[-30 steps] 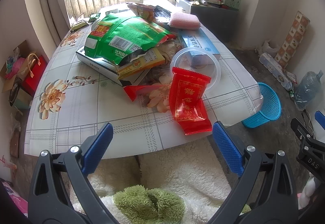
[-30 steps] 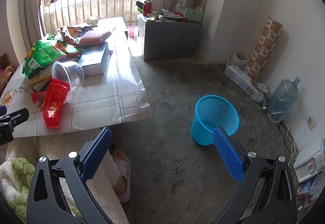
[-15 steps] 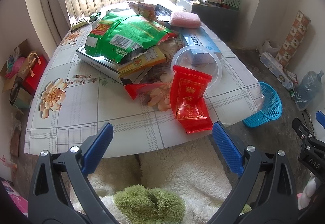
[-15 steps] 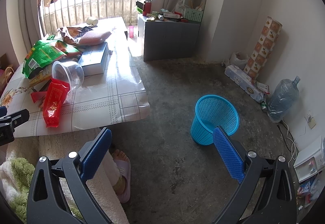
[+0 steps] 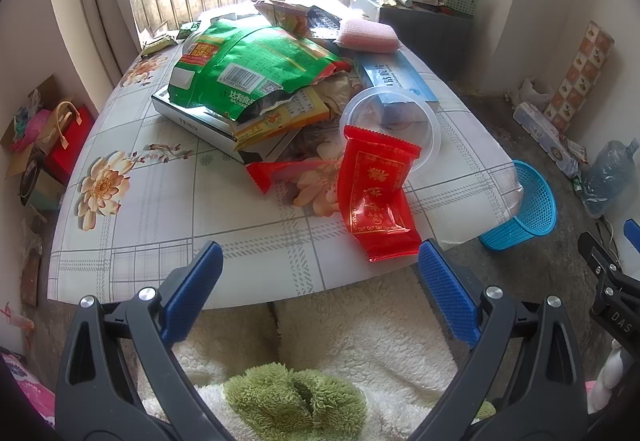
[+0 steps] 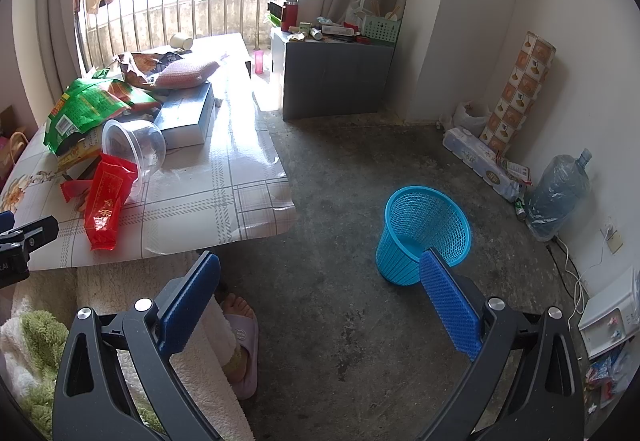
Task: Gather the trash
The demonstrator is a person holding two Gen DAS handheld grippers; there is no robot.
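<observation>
Nothing is picked yet: both the left hand-held gripper [image 5: 318, 267] and the right hand-held gripper [image 6: 320, 277] are spread and empty, the red wrapper [image 5: 374, 197] lies at the near edge of the surface [image 5: 240, 253], and the next move, I think, is to close the left one on it and carry it to the blue basket [image 6: 424, 235] on the floor.

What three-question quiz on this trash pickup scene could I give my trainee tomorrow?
1. True or false: the left claw holds the red wrapper.
2. Where does the blue basket stand? A on the table; B on the floor; C on the grey cabinet.
3. The clear plastic tub lies on its ____.

Key: 1 false, both claws are open and empty. 2 B. 3 side.
</observation>
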